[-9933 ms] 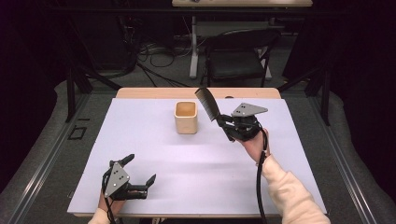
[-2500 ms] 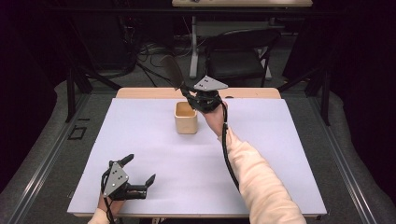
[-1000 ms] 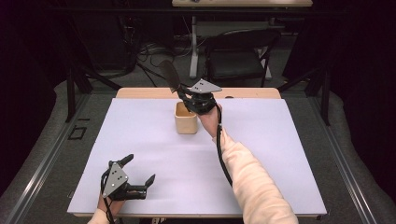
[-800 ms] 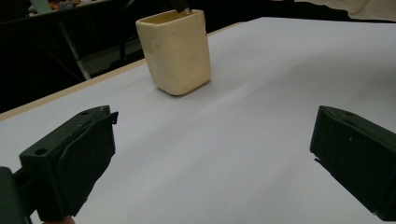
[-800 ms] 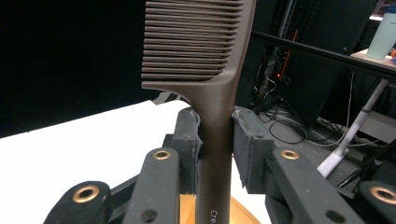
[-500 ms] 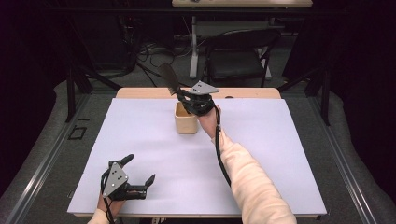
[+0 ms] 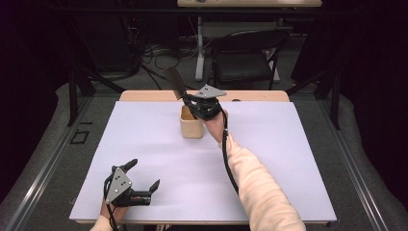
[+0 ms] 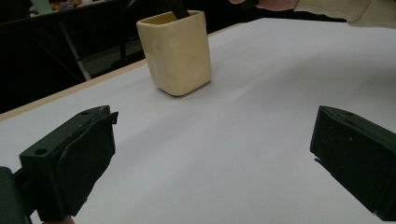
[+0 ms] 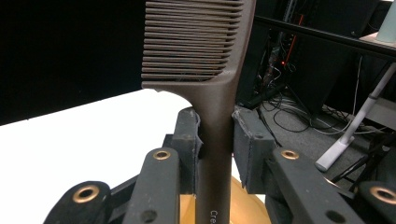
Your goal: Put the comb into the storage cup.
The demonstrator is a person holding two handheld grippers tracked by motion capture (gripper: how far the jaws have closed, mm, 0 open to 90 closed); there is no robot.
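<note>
Here the right tongs (image 7: 191, 101) pinch a dark brown comb (image 9: 205, 70) by its handle, directly above the cream cup (image 7: 192, 122) that stands toward the far middle of the white tabletop (image 7: 288, 159). In the right gripper view the pads (image 9: 189, 140) press on both sides of the handle just below the teeth, and the cup's pale rim shows straight beneath. In the high view the toothed end leans up and away from the cup toward the far left, while the left gripper view shows the handle's lower end already inside the cup's mouth.

The step in hand looks like standing the comb in the cup. To do it well, I would keep the handle centred over the opening and lower it until its end meets the bottom, not releasing early, since a drop could tip a light cup. The comb is top-heavy with its teeth upward, so it should be let to lean against the rim before the pinch loosens. The tongs should then part only slightly and lift straight up from the cup, so that a pad does not snag the teeth and drag the comb back out.

The left tongs (image 7: 142, 182) rest spread and empty on the tabletop, well apart from the cup on the near left side.
</note>
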